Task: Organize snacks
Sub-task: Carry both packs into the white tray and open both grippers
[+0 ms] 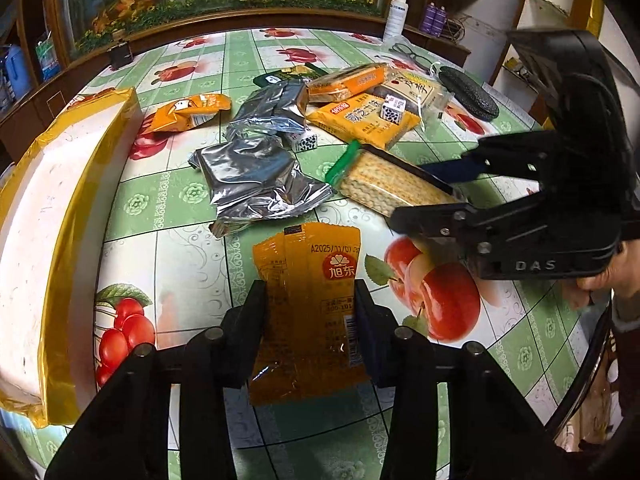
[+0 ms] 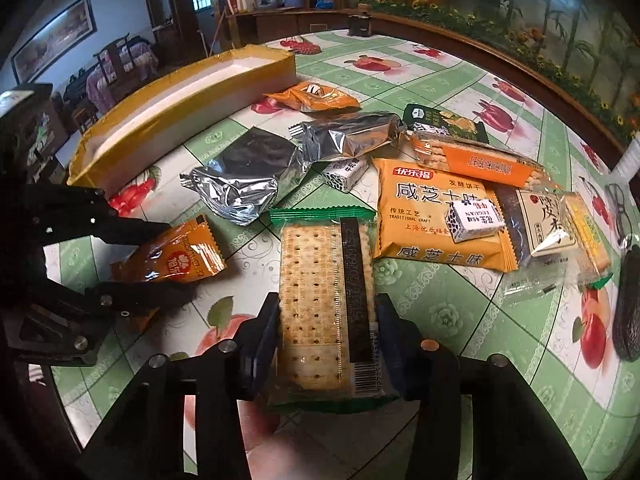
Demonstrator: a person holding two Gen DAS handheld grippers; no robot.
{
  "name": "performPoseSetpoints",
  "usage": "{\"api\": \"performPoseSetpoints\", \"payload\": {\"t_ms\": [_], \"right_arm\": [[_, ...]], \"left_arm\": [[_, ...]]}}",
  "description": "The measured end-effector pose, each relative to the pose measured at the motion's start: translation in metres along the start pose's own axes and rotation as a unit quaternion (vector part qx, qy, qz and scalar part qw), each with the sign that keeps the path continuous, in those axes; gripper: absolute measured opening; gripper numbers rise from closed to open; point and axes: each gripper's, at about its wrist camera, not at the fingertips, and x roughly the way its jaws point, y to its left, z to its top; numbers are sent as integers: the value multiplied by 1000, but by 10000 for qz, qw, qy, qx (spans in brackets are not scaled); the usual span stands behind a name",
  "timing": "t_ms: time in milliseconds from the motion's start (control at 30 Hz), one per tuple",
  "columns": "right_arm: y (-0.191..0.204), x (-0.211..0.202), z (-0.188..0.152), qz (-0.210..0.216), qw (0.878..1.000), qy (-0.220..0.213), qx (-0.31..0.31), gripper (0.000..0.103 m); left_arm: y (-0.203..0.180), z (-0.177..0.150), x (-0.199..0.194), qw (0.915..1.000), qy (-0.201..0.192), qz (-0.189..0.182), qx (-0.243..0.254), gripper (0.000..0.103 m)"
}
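My left gripper (image 1: 310, 300) is shut on a small orange snack packet (image 1: 310, 280), which also shows in the right wrist view (image 2: 176, 256). My right gripper (image 2: 326, 312) is shut on a clear green-edged cracker pack (image 2: 320, 300), seen from the side in the left wrist view (image 1: 392, 188). Both packs are at table level. A long white box with yellow tape edges (image 1: 48, 216) lies on the left of the table and shows far left in the right wrist view (image 2: 180, 108).
Loose snacks lie mid-table: two silver foil packs (image 1: 256, 176), an orange chip bag (image 1: 188, 112), a yellow cracker pack (image 2: 436, 216), an orange-label biscuit pack (image 2: 480, 164), small cow-print candies (image 2: 474, 220). A dark oval case (image 1: 468, 92) and glasses lie at the far edge.
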Motion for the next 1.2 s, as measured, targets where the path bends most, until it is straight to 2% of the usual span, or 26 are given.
{"api": "performPoseSetpoints", "payload": {"t_ms": [67, 233, 400, 533, 700, 900, 1033, 1200], "right_arm": [[-3, -10, -6, 48, 9993, -173, 320, 48], [-10, -52, -9, 496, 9902, -834, 1007, 48], [2, -81, 3, 827, 9809, -1325, 1160, 47], [14, -86, 19, 1109, 9739, -1546, 1236, 47], [34, -66, 44, 1579, 9663, -1513, 1359, 47], [73, -28, 90, 2073, 9587, -1387, 1370, 47], [104, 4, 122, 2193, 9583, -1239, 1353, 47], [136, 48, 152, 2264, 9610, -860, 1334, 47]], "left_arm": [[1, 0, -5, 10000, -89, -1, -30, 36], [5, 2, -26, 9991, -401, 36, -116, 35], [21, 6, -52, 9963, -740, 210, -387, 35], [45, 7, -69, 9916, -975, 518, -669, 35], [87, 2, -80, 9828, -1118, 961, -1116, 35], [148, -10, -85, 9669, -1128, 1416, -1796, 35], [175, -13, -82, 9586, -1095, 1635, -2059, 35], [193, -22, -62, 9522, -843, 1903, -2236, 35]]}}
